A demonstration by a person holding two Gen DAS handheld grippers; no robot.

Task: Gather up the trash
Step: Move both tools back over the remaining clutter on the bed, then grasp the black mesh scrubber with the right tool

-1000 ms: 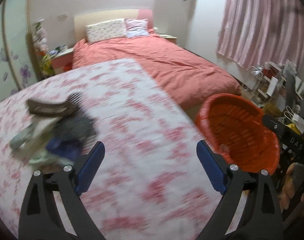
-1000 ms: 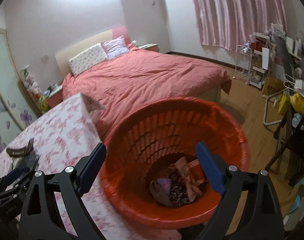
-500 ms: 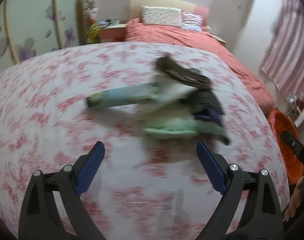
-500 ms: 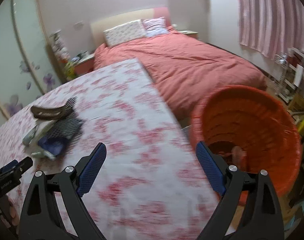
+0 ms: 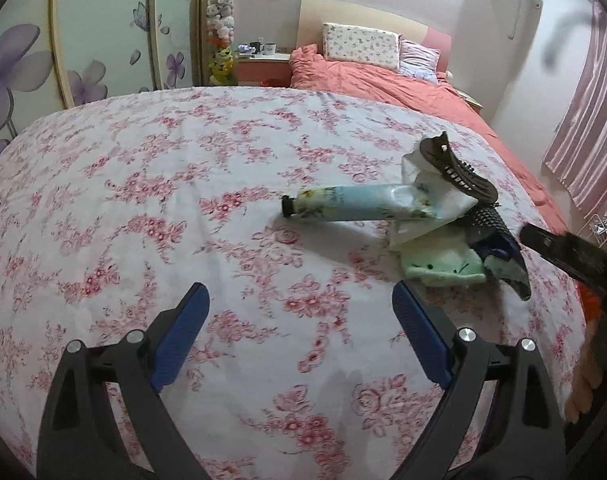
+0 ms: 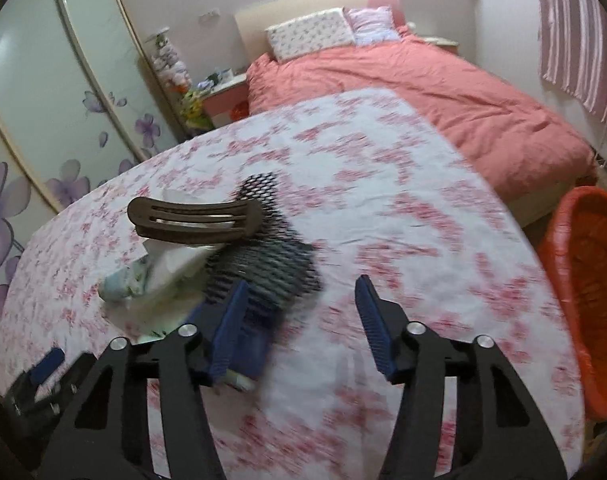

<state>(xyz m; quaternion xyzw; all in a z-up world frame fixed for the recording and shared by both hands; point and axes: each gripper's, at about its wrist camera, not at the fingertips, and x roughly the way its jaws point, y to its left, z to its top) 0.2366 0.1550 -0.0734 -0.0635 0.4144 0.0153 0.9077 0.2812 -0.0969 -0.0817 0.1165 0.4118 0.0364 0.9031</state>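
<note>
A small pile of trash, a pale blue printed tube, white paper, a brown hair clip and black mesh, lies just ahead of the right gripper. Its jaws are closing with nothing seen gripped; only the mesh edge may be caught, so the rest may be scattered. The left gripper is held wide open and empty. The floral tablecloth is soft. An orange plastic basket stands at the right.

The left gripper points forward and down, its blue-padded fingers spread wide with nothing between them. The right gripper also tilts downward — its jaws are closing, standing about half apart, and the gap between the pads is empty. In the left wrist view the right gripper's dark body reaches in from the right edge, with part of the person's hand blurred below it.
</note>
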